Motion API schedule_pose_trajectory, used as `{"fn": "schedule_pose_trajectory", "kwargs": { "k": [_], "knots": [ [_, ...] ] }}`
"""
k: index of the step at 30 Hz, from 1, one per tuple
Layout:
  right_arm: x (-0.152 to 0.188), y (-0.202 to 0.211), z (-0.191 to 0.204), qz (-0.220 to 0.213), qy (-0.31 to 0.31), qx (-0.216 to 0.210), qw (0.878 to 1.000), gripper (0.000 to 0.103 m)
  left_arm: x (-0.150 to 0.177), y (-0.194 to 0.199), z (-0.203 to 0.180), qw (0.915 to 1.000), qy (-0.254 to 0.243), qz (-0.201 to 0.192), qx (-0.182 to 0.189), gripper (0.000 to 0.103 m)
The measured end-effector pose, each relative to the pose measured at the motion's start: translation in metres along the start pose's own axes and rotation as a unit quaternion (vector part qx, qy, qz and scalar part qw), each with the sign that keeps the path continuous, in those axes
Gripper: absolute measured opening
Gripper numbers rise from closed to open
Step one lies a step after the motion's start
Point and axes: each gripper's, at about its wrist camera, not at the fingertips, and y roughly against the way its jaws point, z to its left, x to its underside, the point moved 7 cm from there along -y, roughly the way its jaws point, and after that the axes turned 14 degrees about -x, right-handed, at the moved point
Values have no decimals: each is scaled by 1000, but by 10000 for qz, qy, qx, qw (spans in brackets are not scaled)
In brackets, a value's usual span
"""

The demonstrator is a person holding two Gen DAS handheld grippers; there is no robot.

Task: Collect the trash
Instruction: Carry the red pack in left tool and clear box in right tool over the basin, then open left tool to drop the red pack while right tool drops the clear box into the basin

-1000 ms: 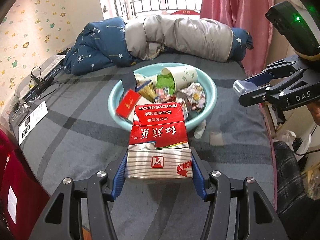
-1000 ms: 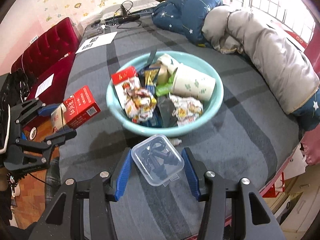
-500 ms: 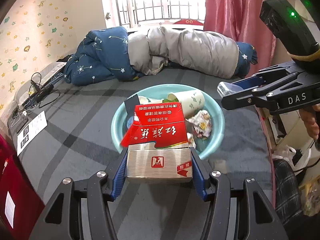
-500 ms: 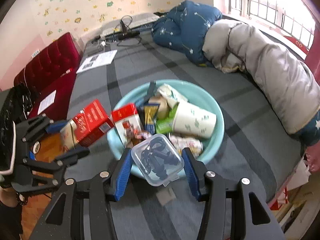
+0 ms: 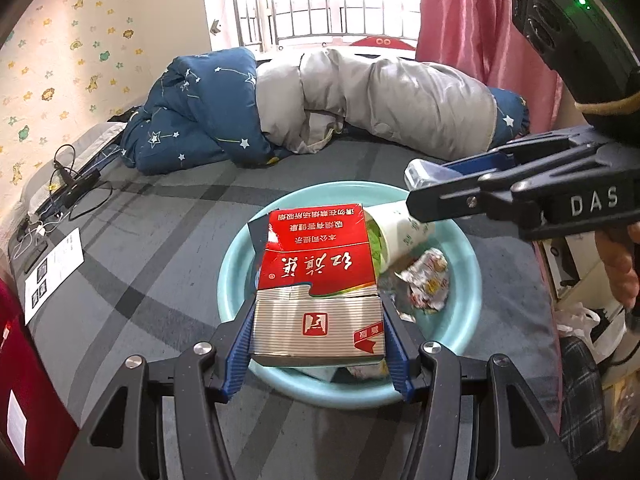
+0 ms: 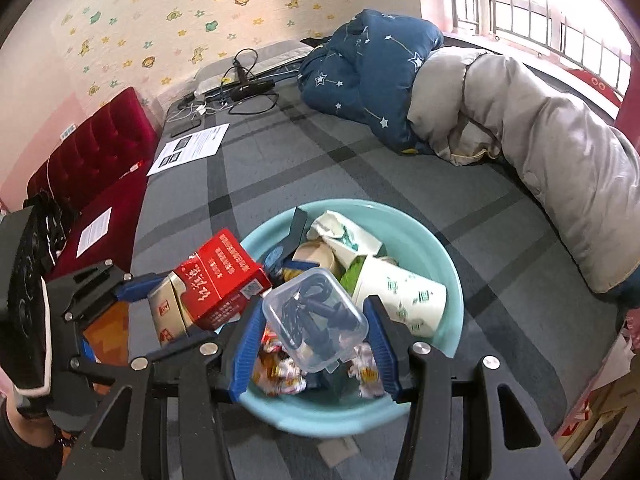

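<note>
Presently, left gripper (image 5: 318, 334): closed across the two narrow sides of a red and silver cigarette carton (image 5: 316, 292), which is held above the near part of the basin.
Right gripper (image 6: 316, 342): closed on opposite edges of a clear plastic case (image 6: 316, 318) with a dark cable coiled inside, carried over the basin's near rim.
Teal plastic basin (image 5: 468, 276): set on the grey plaid bedspread (image 5: 160, 256); already filled with a paper cup (image 6: 400, 298), crumpled wrappers (image 5: 426, 280) and other packets.
Carton, handling: judged light and probably empty; thin card, easily crushed, so a modest squeeze on the sides is enough.
Case, handling: judged light, rigid and smooth; a slip is likely unless the straight edges are gripped squarely.
Release: both items are judged ready to be dropped; little harm is expected from a short fall onto soft rubbish.
</note>
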Motion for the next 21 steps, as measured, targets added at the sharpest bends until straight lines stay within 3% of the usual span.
{"fn": "schedule_pose_trajectory", "kwargs": {
  "k": [3, 4, 21],
  "knots": [
    [-5, -9, -7, -21, -66, 31, 10000, 54, -7, -11, 1, 10000, 42, 18, 9, 61],
    [-6, -13, -6, 163, 190, -241, 9994, 54, -9, -14, 2, 10000, 53, 17, 1, 61],
    [-29, -56, -32, 88, -139, -196, 9997, 54, -28, -63, 4, 9990, 438, 53, 61, 61]
  ]
}}
